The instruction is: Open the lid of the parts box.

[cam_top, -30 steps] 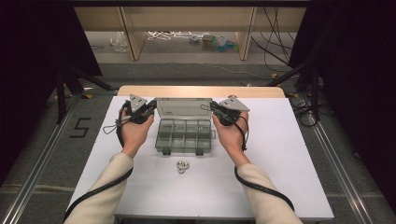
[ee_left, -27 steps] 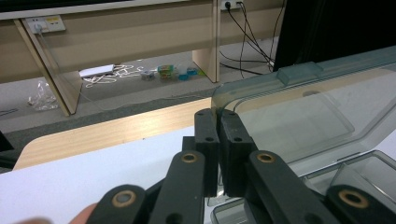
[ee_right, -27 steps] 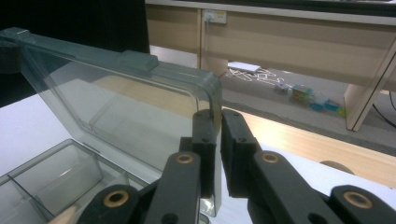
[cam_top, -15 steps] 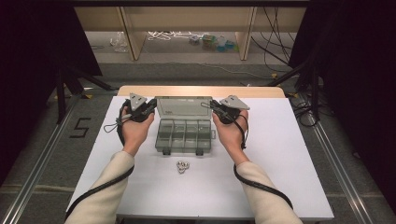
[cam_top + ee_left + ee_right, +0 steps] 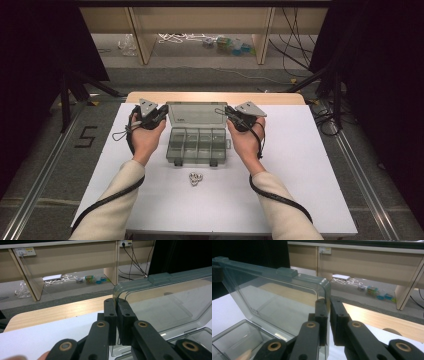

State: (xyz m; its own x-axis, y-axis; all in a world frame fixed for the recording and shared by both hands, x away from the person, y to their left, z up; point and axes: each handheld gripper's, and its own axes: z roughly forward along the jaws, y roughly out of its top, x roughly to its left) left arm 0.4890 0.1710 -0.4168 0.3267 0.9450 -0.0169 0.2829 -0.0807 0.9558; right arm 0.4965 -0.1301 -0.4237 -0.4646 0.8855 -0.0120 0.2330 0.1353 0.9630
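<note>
Standing at the middle of the white desk (image 5: 310,165), the clear compartment box (image 5: 197,145) has its lid (image 5: 196,115) raised upright. The left hand-held gripper (image 5: 162,111) pinches the lid's left edge, the right hand-held gripper (image 5: 229,112) its right edge. Small metal pieces (image 5: 195,178) lie just in front of the box.

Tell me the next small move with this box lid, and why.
Probably let go and reach for the small metal parts: both tools, left and right, pinch the lid, which already stands upright, and the compartments look empty.
</note>
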